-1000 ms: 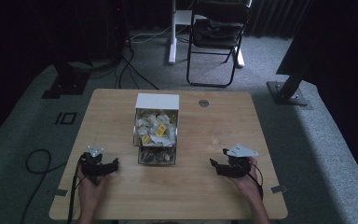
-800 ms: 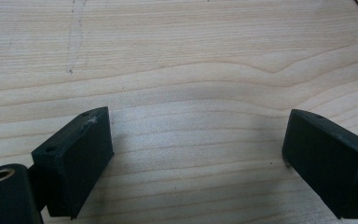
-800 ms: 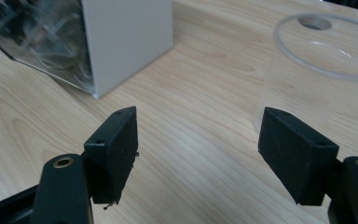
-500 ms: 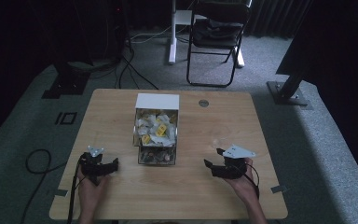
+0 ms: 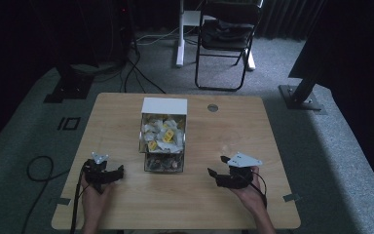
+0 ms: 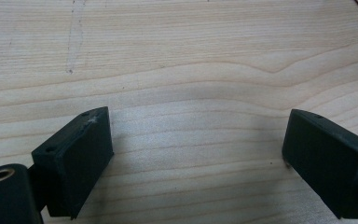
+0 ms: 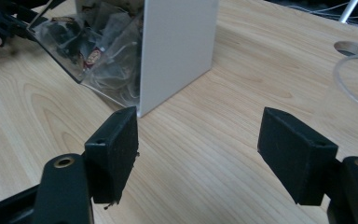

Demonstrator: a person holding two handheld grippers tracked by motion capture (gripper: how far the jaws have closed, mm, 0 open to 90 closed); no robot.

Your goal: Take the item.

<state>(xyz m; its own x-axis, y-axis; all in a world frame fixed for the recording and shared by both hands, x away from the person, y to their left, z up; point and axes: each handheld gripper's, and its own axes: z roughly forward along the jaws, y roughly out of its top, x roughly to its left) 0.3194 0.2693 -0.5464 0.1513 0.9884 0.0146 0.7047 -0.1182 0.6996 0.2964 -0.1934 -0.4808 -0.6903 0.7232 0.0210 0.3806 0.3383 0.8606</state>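
From above, the person's forearms come in at the near edge of the wooden bench (image 5: 126, 204), one hand on each tool. The left tool (image 5: 108, 173) lies low on the bench near the left corner, its jaws pointing right toward the middle, with the left hand (image 5: 95, 195) wrapped behind it and a cable trailing off the edge. The right tool (image 5: 217, 168) sits at the near right, jaws pointing left and a little away from the person, a grey three-cornered plate on top, the right hand (image 5: 248, 187) gripping from behind. Between them, toward the middle of the bench, stands a clear container with a white top (image 5: 163, 134), full of small packets, some with yellow labels. A folding chair (image 5: 226, 41) stands on the floor beyond the bench. In the left gripper view, the two black jaws stand wide apart over bare wood grain, nothing between them. In the right gripper view, the jaws are likewise spread apart and empty, aimed at the container (image 7: 135, 51), whose white side wall and clear, packet-filled front stand just beyond the left jaw, apart from it; a round hole in the bench (image 7: 352, 47) shows at upper right.
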